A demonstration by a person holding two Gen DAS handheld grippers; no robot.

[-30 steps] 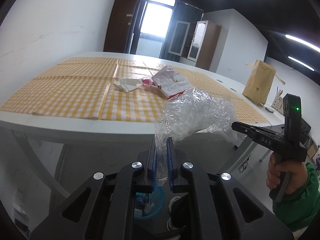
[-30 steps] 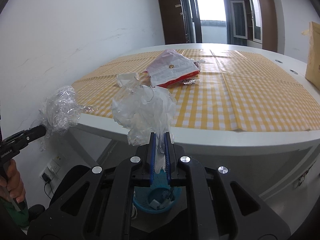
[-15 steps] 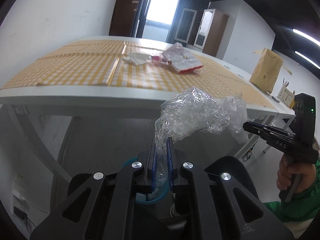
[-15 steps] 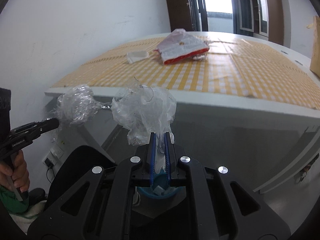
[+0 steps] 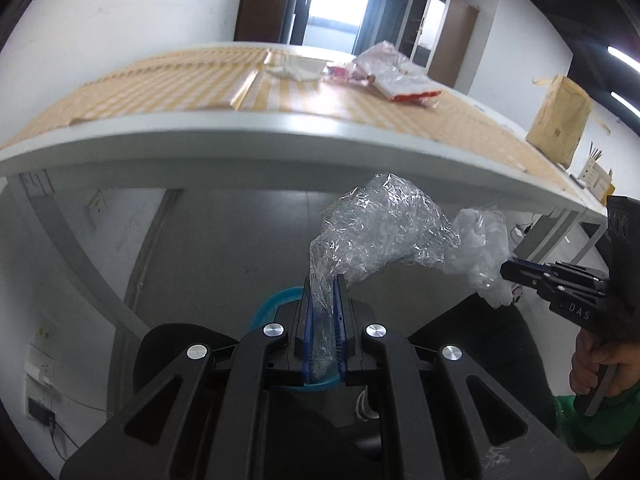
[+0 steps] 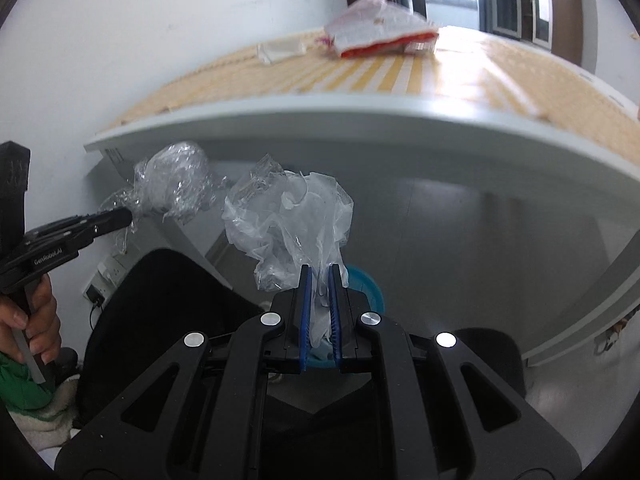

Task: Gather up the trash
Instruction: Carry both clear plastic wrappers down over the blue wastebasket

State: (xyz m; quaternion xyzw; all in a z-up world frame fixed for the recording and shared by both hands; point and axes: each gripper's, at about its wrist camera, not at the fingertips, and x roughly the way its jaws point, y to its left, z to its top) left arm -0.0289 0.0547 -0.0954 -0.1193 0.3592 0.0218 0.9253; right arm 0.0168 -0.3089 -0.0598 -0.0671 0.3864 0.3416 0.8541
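Both tongs, left [image 5: 323, 284] and right [image 6: 319, 276], pinch crumpled plastic above bin [image 6: 366, 284].

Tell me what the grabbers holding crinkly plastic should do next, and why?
Probably lower both a little further, then open. The left gripper pinches crinkled clear plastic wrap, the right gripper a crumpled clear plastic bag, both above the round blue bin.

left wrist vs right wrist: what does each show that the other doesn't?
Left wrist only: brown paper bag on the table's far end, and the right gripper side-on.

Right wrist only: wall outlet and the left gripper side-on.

Both: each gripper shut on its own clump, crinkled wrap left, plastic bag right; blue bin beneath; red-and-white bag on the table.
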